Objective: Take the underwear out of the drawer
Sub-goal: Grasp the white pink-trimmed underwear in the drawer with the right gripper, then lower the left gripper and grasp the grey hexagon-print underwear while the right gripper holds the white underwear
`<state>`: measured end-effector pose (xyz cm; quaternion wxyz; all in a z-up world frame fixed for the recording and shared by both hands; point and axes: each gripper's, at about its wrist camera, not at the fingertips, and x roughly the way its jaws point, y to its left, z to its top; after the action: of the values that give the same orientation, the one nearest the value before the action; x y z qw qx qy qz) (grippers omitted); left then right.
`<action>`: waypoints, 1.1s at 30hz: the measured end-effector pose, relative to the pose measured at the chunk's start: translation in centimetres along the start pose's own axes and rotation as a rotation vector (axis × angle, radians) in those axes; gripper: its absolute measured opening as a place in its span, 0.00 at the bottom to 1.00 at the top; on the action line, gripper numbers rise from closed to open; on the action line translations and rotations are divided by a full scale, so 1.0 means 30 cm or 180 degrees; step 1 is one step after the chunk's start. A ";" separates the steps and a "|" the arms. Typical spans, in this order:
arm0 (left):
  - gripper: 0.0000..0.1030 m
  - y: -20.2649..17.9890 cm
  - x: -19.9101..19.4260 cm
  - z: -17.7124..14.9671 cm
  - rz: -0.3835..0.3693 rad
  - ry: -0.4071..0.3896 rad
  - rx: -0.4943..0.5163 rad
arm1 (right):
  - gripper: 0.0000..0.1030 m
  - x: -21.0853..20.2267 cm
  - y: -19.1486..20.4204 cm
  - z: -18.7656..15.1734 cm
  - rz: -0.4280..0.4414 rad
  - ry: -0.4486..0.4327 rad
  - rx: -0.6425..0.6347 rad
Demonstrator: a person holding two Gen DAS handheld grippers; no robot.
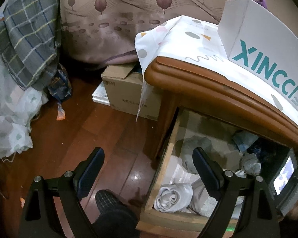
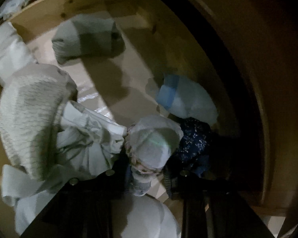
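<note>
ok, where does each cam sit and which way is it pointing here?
Left wrist: on the left gripper, held open outside and above the open drawer, facing floor, nightstand top and XINCCI box; a plaid-slippered foot and the right gripper's camera unit show.
Right wrist: on the right gripper, inside the drawer facing down at rolled garments; its fingers look closed on a pale rolled underwear bundle.
Shared: the drawer interior and its grey rolled garment.

Teal "XINCCI" printed on white box (image 1: 268, 45) atop nightstand; smaller print below unreadable.
</note>
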<state>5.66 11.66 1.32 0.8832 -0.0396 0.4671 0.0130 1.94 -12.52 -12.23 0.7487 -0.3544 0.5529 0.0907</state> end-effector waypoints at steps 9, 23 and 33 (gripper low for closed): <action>0.86 -0.027 0.015 -0.010 -0.0071 0.0060 0.0115 | 0.26 -0.186 -0.059 -0.075 0.0269 -0.0354 0.0605; 0.86 -0.172 0.120 -0.089 -0.0469 0.0639 0.0557 | 0.26 -0.261 -0.235 -0.292 0.0930 -0.0826 0.1958; 0.86 -0.339 0.212 -0.152 -0.0751 0.1191 0.0658 | 0.26 -0.246 -0.298 -0.357 0.1097 -0.0932 0.2388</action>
<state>6.09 1.05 -5.89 0.7761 -0.0051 0.6135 -0.1458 -4.28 -23.93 -3.27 0.8700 0.0560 0.4866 0.0564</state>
